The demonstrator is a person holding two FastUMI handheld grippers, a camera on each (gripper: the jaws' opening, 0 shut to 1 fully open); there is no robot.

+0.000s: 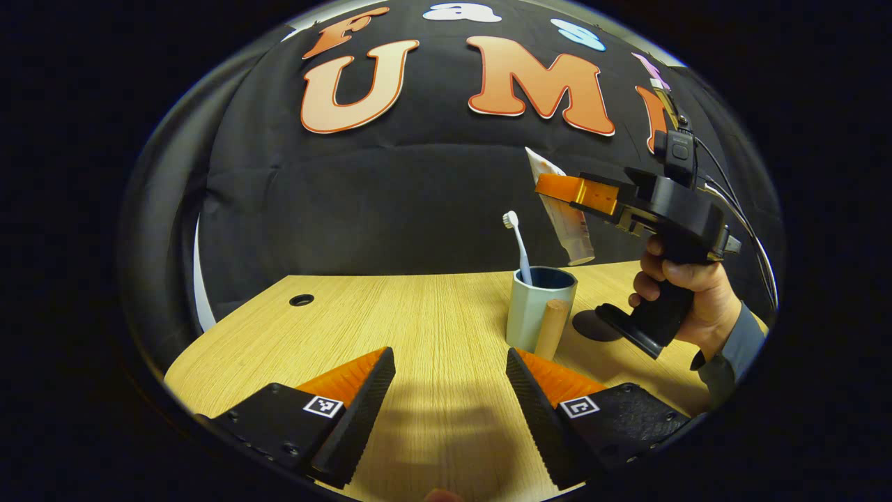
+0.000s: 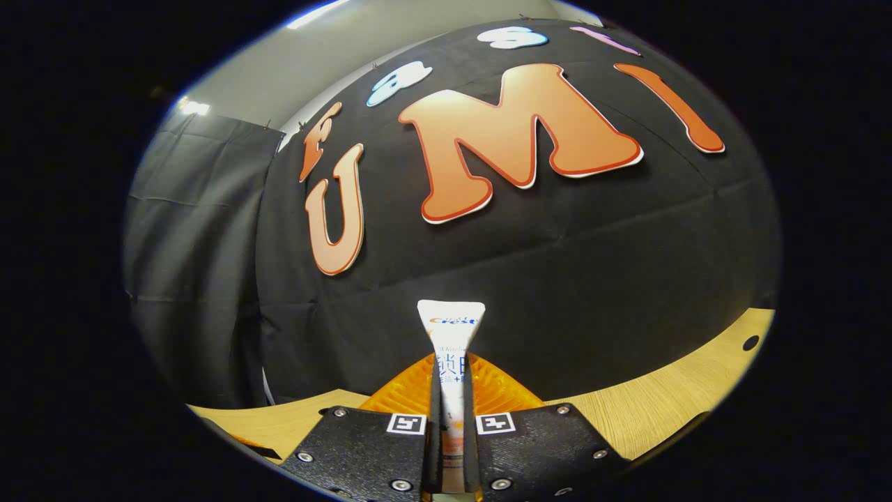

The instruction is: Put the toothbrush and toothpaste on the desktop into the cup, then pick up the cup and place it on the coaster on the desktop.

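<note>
Pale-green cup (image 1: 533,307) stands on the wooden desktop (image 1: 418,335), a toothbrush (image 1: 518,245) upright inside it, bristles up. Just behind the cup's far side lies the dark round coaster (image 1: 592,325). Above the cup, the right gripper (image 1: 557,189), held by a hand (image 1: 686,293), is clamped on the toothpaste (image 2: 451,376), cap end down. Nearer than the cup, the left gripper (image 1: 449,390) hangs with fingers spread apart, holding nothing.

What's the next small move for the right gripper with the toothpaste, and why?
Probably shift the right gripper slightly toward the cup and lower it. It is shut on the toothpaste, which hangs cap-down above and a little to one side of the cup's opening. The toothbrush already stands in the cup, so aim for the free side.
</note>
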